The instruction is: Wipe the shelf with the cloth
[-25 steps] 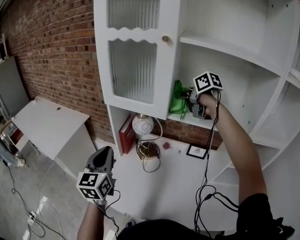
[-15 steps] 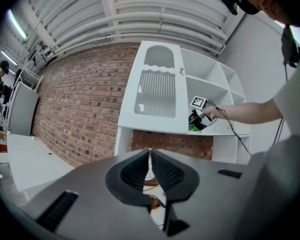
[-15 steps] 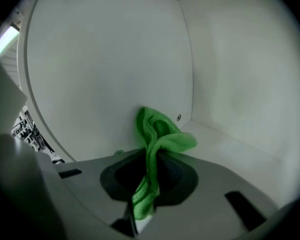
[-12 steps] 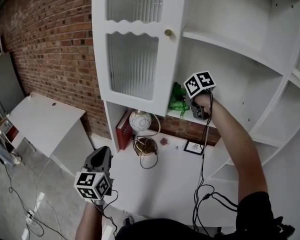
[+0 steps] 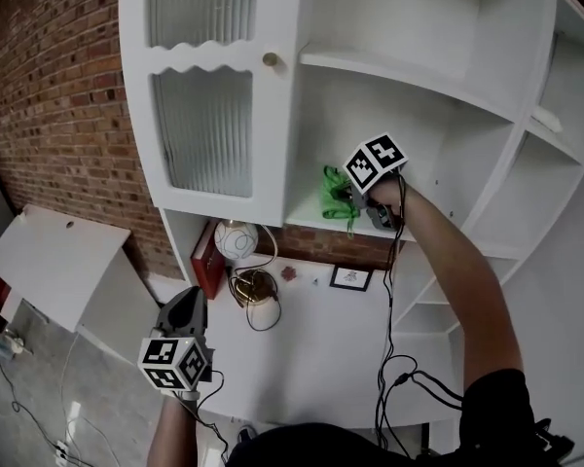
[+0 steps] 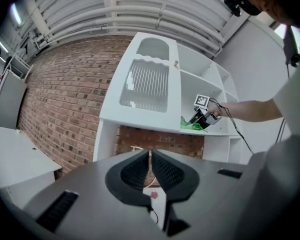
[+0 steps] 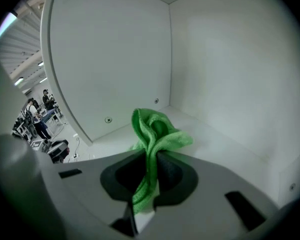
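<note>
- The green cloth (image 7: 152, 134) is pinched between the jaws of your right gripper (image 7: 150, 171). One tail hangs down through the gap, and the rest stands bunched up in folds above the jaws.
- In the head view the cloth (image 5: 337, 195) sits at the left end of the shelf (image 5: 316, 228), just behind the edge of the cabinet door (image 5: 209, 129).
- From the right gripper view, the shelf (image 7: 215, 139) is a plain white board that runs back to a corner of white walls. The cloth's lowest folds seem to meet the board.
- Your right gripper (image 5: 352, 202) reaches into that compartment with your arm stretched up to it. Cables (image 5: 399, 358) trail down along the arm.
- Your left gripper (image 5: 189, 302) hangs low, well apart from the shelf. Its jaws are drawn together with nothing between them (image 6: 150, 166).
- The left gripper view looks up at the cabinet and catches the cloth (image 6: 191, 126) on the shelf in the distance.
- The door has ribbed glass panes and a small round knob (image 5: 270, 59).
- Under the shelf, on the white surface below, stand a red book (image 5: 206, 261), a white ball-shaped thing (image 5: 236, 239), a coil of gold wire (image 5: 253, 285) and a small framed picture (image 5: 349, 278).
- A brick wall (image 5: 58, 115) runs off to the left of the cabinet.
</note>
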Demonstrator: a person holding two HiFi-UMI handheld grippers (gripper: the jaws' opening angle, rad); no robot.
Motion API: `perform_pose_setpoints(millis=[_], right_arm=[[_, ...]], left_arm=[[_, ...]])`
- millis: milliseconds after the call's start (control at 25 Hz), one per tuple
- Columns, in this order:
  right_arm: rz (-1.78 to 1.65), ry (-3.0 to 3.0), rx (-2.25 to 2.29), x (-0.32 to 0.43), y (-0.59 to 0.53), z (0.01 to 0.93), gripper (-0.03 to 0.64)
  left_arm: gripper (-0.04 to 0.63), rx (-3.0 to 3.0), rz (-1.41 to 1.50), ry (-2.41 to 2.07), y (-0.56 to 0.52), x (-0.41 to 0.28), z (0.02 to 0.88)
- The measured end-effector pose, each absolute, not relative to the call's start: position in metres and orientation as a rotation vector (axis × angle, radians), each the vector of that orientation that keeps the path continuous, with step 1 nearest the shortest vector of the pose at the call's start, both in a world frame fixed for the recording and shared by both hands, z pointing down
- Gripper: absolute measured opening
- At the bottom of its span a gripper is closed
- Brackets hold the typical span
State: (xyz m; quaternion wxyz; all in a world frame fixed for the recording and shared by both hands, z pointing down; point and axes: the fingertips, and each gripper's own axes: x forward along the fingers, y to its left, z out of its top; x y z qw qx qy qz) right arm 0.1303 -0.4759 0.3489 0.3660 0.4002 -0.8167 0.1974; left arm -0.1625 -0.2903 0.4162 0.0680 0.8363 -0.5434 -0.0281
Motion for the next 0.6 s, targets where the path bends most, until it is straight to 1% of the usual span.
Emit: perform_pose_setpoints(millis=[240,600], right_arm=[[0.569,-2.038,1.065,0.18,-0.46,0.352,0.041],[0.497,-1.795,1.124,0.255,-0.439,0.353,0.041]], left_arm=[[0.02,2.562,-0.104,-1.528,-0.302,-0.132,0.42],[0.02,2.587,-0.128,-1.454,-0.315,-0.108,0.427]])
